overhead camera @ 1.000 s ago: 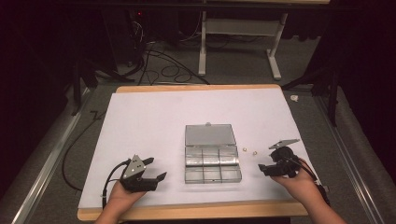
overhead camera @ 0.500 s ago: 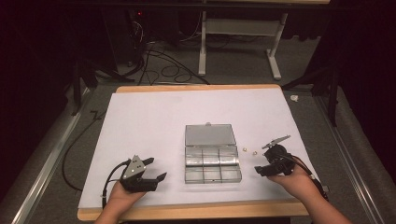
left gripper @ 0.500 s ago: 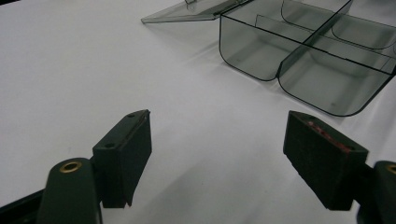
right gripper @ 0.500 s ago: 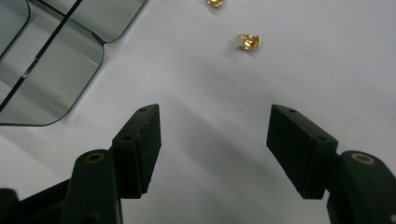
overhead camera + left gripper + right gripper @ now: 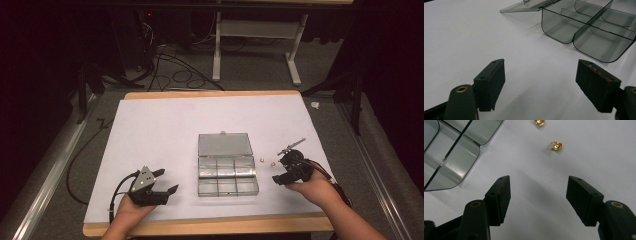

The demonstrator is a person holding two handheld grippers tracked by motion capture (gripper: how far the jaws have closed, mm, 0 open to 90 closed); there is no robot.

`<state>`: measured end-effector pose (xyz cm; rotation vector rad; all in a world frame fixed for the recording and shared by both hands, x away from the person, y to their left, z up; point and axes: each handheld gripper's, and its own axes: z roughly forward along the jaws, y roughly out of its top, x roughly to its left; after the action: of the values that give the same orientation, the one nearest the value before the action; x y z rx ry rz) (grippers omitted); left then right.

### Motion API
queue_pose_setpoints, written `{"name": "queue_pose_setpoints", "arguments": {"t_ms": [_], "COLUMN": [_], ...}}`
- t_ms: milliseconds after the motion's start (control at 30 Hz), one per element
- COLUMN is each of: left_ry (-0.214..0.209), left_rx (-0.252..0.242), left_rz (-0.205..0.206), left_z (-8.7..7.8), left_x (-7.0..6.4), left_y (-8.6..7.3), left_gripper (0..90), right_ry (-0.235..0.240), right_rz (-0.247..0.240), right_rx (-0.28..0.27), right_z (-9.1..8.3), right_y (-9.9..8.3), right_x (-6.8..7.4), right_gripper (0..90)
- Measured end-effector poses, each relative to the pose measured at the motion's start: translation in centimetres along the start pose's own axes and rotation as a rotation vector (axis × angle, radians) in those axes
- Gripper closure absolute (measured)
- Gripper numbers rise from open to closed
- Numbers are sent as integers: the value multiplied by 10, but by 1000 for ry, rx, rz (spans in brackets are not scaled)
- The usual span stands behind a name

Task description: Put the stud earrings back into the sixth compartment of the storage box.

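A clear plastic compartment box (image 5: 227,177) lies open mid-table, its lid (image 5: 224,144) laid flat behind it, and its compartments look empty (image 5: 586,30) (image 5: 449,157). Two small gold metal pieces (image 5: 262,160) (image 5: 273,163) rest on the white sheet just right of the box; in the right gripper view they are ahead of the jaws (image 5: 555,145) (image 5: 539,122). My right gripper (image 5: 278,179) (image 5: 537,200) is open, low over the sheet right of the box, nothing between its jaws. My left gripper (image 5: 167,182) (image 5: 540,87) is open near the front left, aimed at the box.
The white sheet (image 5: 165,130) covers the wooden table (image 5: 210,94). Cables (image 5: 170,70) and a white desk frame (image 5: 255,45) stand on the floor beyond the far edge. A small white scrap (image 5: 315,105) lies past the table's right rear corner.
My right gripper has shifted a little left and back toward the gold pieces and tilted. The left gripper has not moved.
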<state>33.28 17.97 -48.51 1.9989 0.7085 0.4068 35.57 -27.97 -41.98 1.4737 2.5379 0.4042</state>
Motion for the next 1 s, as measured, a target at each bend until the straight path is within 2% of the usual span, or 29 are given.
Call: {"name": "queue_pose_setpoints", "arguments": {"t_ms": [167, 267, 367, 400, 467, 767, 1000], "left_ry": [-4, -2, -3, -10, -13, -19, -23], "left_rx": [3, 5, 6, 17, 21, 17, 20], "left_rz": [1, 1, -1, -2, -5, -4, -2], "left_z": [0, 0, 0, 1, 2, 1, 2], "left_x": [0, 0, 0, 1, 1, 2, 1], "left_y": [0, 0, 0, 1, 1, 1, 1], "left_gripper": [244, 244, 244, 244, 244, 244, 244], "right_ry": [-4, 0, 22, 44, 35, 41, 46], "right_rz": [-25, -23, -16, -11, -23, -18, -36], "right_rx": [-3, 1, 6, 13, 20, 16, 63], "right_z": [-3, -3, -2, -1, -1, 6, 19], "right_y": [6, 10, 12, 15, 18, 25, 36], "right_x": [-1, -2, -3, -5, -6, -10, -17], "right_gripper": [384, 393, 403, 414, 423, 485, 650]}}
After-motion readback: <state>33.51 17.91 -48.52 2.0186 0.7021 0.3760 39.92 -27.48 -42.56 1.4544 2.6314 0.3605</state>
